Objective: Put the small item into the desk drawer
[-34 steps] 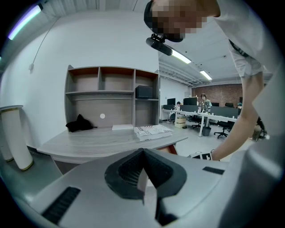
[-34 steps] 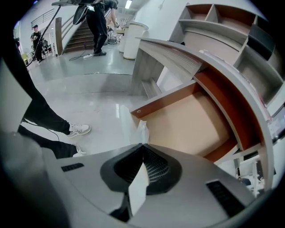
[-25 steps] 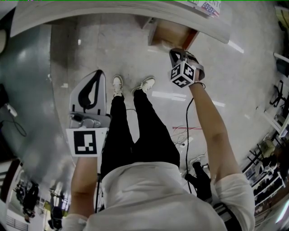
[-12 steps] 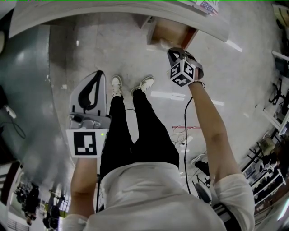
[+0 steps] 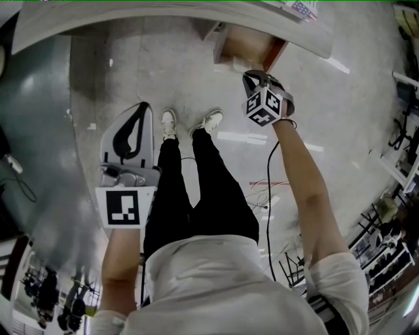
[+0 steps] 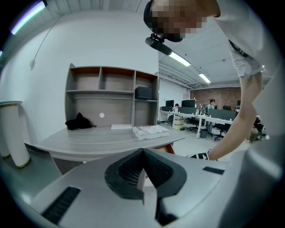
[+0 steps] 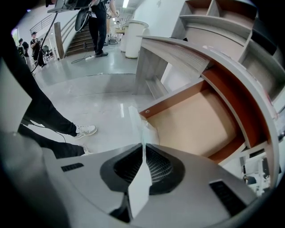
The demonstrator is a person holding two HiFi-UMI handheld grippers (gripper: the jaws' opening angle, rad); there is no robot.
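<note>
My right gripper is shut on a small, thin, pale see-through packet that sticks out past the jaw tips. It hovers at the front edge of the open desk drawer, whose light wood bottom shows nothing in it. In the head view the right gripper sits just below that drawer, under the curved grey desk. My left gripper hangs low at the left, beside the person's leg, far from the drawer. Its jaws meet with nothing between them.
The person's legs and white shoes stand between the two grippers. Cables lie on the floor at the right. On the desk are a shelf unit, a paper stack and a black object. A white cylinder stands at the left.
The right gripper has drifted very slightly left near the drawer front. The left gripper has stayed where it was.
</note>
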